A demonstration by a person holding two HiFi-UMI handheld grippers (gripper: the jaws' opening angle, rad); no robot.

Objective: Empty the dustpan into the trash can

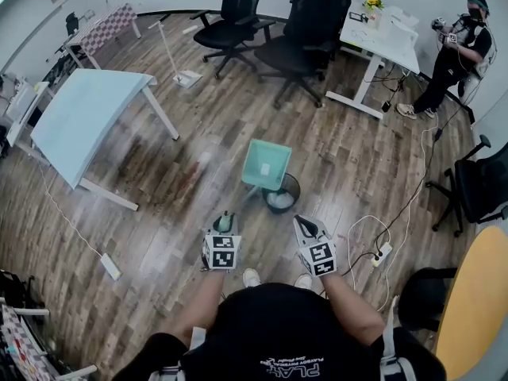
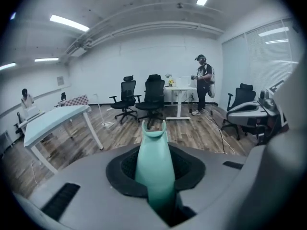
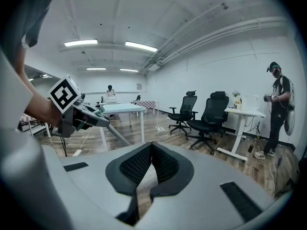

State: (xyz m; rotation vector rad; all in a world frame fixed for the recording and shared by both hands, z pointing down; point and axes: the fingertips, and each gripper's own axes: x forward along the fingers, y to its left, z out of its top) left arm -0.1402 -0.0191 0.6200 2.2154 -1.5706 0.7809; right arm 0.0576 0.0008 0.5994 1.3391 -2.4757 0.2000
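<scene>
**Left gripper (image 1: 225, 222) clamped on the dustpan handle (image 2: 153, 169), pan over the trash can (image 1: 295, 190)**

Left-gripper jaws were closed on the teal handle, which ran forward between the two black pads. At the far end of that handle the teal dustpan (image 1: 266, 163) hung tilted above the black trash can. In the head view its lower edge overlapped the can's rim, and whether the two touched could not be told. Pale material lay inside the can.

The right gripper (image 1: 306, 224) was held just beside the left one, on the near side of the can. Its pads met at their tips and nothing lay between them.

Both grippers and the can stood over a wood-plank floor (image 1: 198, 125). A white power strip (image 1: 382, 252) with a looping cable lay on the floor near the right gripper. A light-blue table (image 1: 83, 117) stood well apart to the left. Farther off were two black office chairs (image 1: 305, 26) and, beside them, a white desk (image 1: 385, 42). A person (image 1: 459, 58) in dark clothing stood at the far end of that desk.
</scene>
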